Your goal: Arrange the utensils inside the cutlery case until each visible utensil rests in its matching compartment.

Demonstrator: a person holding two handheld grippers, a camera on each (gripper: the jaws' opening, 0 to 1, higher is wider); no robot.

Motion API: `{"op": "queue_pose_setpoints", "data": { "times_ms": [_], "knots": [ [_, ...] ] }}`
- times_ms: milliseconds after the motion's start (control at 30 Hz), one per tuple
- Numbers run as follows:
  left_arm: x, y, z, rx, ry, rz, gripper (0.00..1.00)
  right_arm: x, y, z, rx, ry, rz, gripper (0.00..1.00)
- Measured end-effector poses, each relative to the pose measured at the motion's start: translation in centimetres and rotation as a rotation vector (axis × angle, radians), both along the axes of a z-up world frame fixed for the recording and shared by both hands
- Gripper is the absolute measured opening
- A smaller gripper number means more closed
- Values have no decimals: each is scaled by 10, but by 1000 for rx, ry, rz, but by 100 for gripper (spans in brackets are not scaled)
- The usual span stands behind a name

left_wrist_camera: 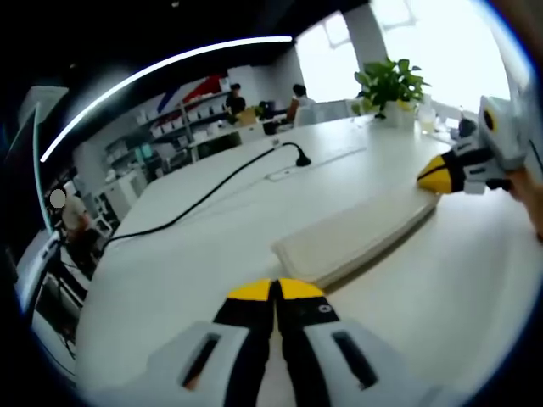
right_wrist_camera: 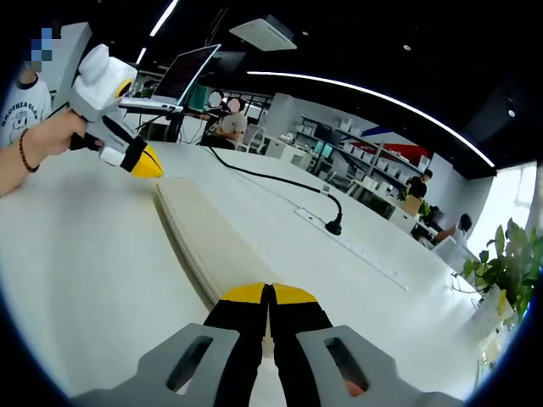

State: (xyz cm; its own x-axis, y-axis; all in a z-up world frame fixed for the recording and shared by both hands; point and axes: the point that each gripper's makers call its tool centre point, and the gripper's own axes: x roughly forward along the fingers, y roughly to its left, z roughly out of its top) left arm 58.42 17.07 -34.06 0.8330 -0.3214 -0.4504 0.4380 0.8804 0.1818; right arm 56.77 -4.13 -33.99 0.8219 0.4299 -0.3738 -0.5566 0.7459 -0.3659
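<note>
1. The room is a dim open office: dark ceiling with long curved light strips, shelving along the far wall, bright windows at one end, people seated at far desks.
2. The table (left_wrist_camera: 195, 254) is large, white and smooth with a matte finish. It runs long toward the windows.
3. The case (left_wrist_camera: 356, 233) is a flat, cream, rectangular slab with rounded corners. It lies shut near the middle of the table, and its ribbed long side shows in the right gripper view (right_wrist_camera: 208, 237). Utensils and compartments cannot be seen.
4. A black cable (left_wrist_camera: 204, 191) snakes from the table's far edge to a plug beside a recessed white socket strip (right_wrist_camera: 356, 246).
5. A leafy green plant (left_wrist_camera: 390, 85) in a pale pot stands at the table's window end.
6. The left gripper (left_wrist_camera: 274, 290), with grey body, black jaws and yellow tips, has its jaws pressed together and empty, just short of the case's near end.
7. The right gripper (right_wrist_camera: 269, 293) is likewise closed and empty at the case's opposite end; it appears in the left gripper view by that far corner (left_wrist_camera: 434, 175).
</note>
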Motion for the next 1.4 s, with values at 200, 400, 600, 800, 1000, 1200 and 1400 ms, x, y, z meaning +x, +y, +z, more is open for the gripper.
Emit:
{"op": "queue_pose_setpoints", "data": {
  "times_ms": [200,400,600,800,1000,1200,1400],
  "knots": [
    [-1,-1,13,-70,-51,24,0,1,0,0,3,-3,4,0],
    [0,-17,25,-97,-142,-25,0,1,0,1,6,-1,3,0],
    [0,-33,28,-188,-155,-90,0,0,0,1,13,2,3,0],
    [4,-44,29,-196,-198,-154,0,0,1,1,21,2,11,0],
    [11,-57,25,-155,-205,-185,0,-1,1,0,46,11,12,0],
    [16,-62,8,-122,-185,-198,1,-2,1,0,69,23,23,0],
    [24,-57,6,-142,-168,-180,0,-2,1,0,88,28,29,0]
  ]
}}
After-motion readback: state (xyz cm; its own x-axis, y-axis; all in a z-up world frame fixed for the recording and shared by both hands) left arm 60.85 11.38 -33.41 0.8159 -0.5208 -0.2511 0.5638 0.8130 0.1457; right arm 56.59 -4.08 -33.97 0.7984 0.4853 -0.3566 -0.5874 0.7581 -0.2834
